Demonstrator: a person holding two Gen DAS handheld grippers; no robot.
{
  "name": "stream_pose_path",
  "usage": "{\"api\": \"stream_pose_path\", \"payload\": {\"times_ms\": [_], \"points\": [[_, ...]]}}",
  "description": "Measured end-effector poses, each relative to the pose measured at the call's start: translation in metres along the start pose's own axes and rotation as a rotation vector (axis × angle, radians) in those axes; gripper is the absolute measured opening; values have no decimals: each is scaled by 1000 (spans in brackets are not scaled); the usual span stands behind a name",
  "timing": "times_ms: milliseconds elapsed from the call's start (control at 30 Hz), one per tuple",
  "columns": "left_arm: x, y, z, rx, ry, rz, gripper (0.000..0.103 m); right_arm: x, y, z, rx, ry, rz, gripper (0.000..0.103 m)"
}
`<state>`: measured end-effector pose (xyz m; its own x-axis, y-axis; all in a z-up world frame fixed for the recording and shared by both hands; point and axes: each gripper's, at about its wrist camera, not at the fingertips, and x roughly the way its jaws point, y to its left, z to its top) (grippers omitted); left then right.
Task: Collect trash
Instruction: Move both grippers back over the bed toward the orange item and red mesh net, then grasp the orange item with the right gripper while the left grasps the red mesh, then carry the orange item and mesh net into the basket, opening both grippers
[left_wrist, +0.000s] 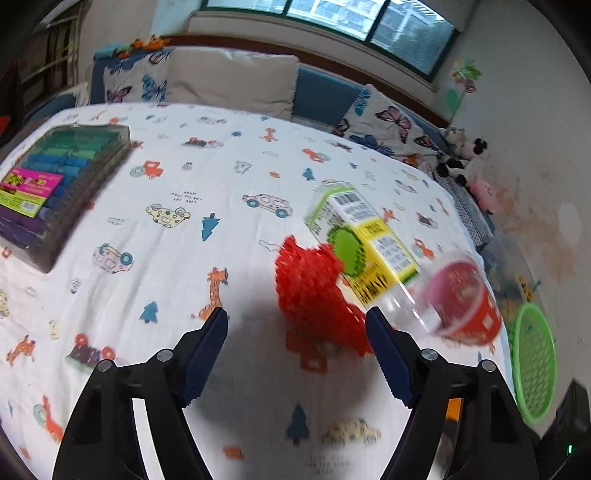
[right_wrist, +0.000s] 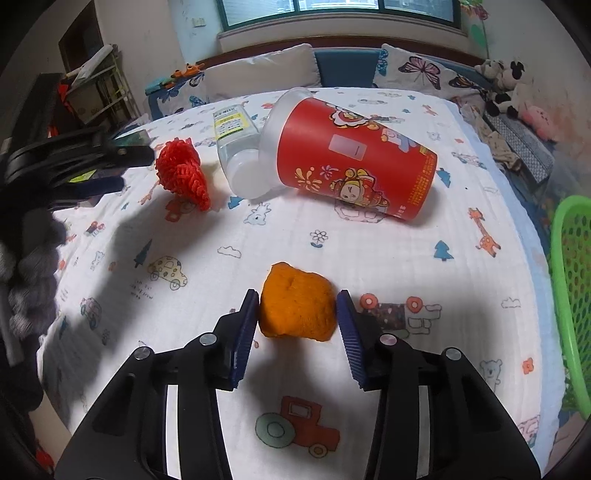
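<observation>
On the bed, atop a cartoon-print sheet (right_wrist: 369, 258): four bits of trash, all apart from the green basket (right_wrist: 572, 295) at the bed's right edge.

Right gripper (right_wrist: 297, 314): jaws at middling width, straddling an orange peel lump (right_wrist: 295, 306); left pad touching or nearly so, right pad just beside it. Not yet lifted, by the look of the shadow underneath, so judged mid-grasp rather than holding.

Left gripper (left_wrist: 297, 325): jaws wide, holding nothing, hovering near the red mesh netting (left_wrist: 314, 295), which sits partly between the fingertips' line and beyond it.

Further back: a clear plastic bottle (right_wrist: 236, 147) lying down, its cap end tucked against the mouth of a red cup (right_wrist: 354, 158) tipped on its side.

Progress, as a judgement: early. Nothing visibly in the basket; peel, netting, bottle and cup all left to carry over.

Hard to make out: basket interior, cut off at the frame edge in both views, so contents unknown. Left wrist view smeared by motion blur, bottle label and cup print unreadable there. Whether the bottle and cup hold any liquid, not clear. Box of coloured rolls (left_wrist: 59, 184) at the far left, probably not trash. Clutter beside the bed at far left of the right wrist view too dark to identify.
</observation>
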<state>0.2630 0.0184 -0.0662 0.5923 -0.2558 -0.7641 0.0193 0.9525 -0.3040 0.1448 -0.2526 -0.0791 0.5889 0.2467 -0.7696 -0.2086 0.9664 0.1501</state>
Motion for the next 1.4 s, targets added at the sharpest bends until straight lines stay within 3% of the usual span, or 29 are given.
{"api": "stream_pose_path", "payload": {"times_ms": [333,467,633,1100,1400], "points": [[30,-2,11,15,40,-35,61,-19,-2,-5,21,-29,16,43],[35,-1,9,11,53,-85,48,-28,-3,-6,24,-42,16,42],[28,-5,3,43,42,-95,32,-34,-5,-8,37,-52,22,40],[-28,-15,-18,91,-16,-146,30,-54,-10,-16,50,-86,22,38],[-56,-64,-26,187,-45,-210,30,-85,-49,-25,114,-133,-44,38]]}}
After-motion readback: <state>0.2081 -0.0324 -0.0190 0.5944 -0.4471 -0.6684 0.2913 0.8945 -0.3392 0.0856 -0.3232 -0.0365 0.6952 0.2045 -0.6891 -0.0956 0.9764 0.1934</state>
